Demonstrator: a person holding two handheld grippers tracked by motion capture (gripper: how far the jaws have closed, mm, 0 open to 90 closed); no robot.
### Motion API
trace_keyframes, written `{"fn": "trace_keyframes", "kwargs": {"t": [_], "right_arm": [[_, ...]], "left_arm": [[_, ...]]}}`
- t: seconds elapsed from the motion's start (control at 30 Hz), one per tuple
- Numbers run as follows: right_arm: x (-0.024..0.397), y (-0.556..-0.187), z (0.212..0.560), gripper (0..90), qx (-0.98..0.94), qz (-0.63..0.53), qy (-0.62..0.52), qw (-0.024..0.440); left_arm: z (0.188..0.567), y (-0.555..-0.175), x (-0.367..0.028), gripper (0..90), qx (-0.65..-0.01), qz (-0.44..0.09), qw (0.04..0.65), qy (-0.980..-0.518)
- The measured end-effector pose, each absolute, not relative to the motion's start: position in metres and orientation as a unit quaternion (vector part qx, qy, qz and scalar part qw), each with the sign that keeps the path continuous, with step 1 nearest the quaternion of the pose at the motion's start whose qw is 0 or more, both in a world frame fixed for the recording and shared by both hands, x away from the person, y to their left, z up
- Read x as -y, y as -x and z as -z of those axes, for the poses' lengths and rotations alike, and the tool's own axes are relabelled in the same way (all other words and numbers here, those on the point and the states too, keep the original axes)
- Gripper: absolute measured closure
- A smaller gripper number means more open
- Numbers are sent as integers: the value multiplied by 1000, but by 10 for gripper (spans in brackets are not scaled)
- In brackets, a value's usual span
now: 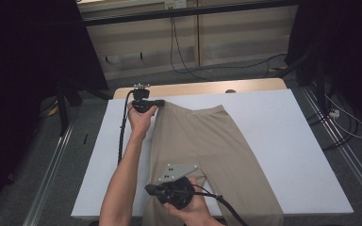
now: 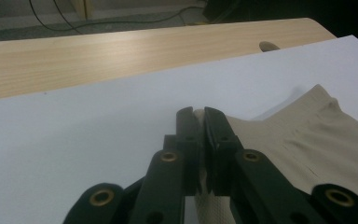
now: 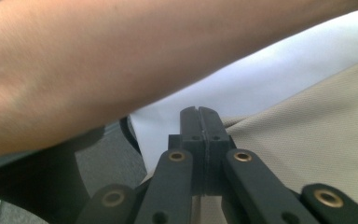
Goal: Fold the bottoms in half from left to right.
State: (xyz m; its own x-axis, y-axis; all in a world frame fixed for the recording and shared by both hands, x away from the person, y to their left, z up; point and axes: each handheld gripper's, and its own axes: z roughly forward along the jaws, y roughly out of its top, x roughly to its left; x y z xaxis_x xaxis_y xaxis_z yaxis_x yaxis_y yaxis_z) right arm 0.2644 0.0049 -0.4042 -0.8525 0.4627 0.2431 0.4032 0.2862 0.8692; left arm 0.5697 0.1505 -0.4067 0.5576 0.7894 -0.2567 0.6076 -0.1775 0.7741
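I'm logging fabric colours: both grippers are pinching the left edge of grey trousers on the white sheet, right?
Not grey: the trousers are beige, as the high view shows. The left gripper and right gripper do pinch their left edge on the white sheet.

Bare forearms, black left claw (image 1: 159, 102) with trailing cable, black right claw (image 1: 147, 189), grey three-cornered plate, brass-ringed screws

The trousers (image 1: 202, 146) at the centre of the frame are plain beige with a fine knit texture. The sheet (image 1: 283, 141) beneath them is white, the tabletop (image 1: 202, 88) strip along its upper edge pale wood grain. Both grippers (image 1: 162, 102) (image 1: 146, 189) are black, their jaws set with brass rivets.
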Motion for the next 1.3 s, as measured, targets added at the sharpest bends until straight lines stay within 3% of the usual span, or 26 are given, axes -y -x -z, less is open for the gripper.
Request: {"fn": "trace_keyframes", "kwargs": {"t": [0.93,1.3], "right_arm": [[-47,-257,337,900,-771,-607,-190,8],[-40,-254,351,900,-775,-598,-202,-12]], "left_arm": [[340,-543,-235,858,-503,-160,433,-731],[355,-542,-238,857,-509,-166,409,-739]]}}
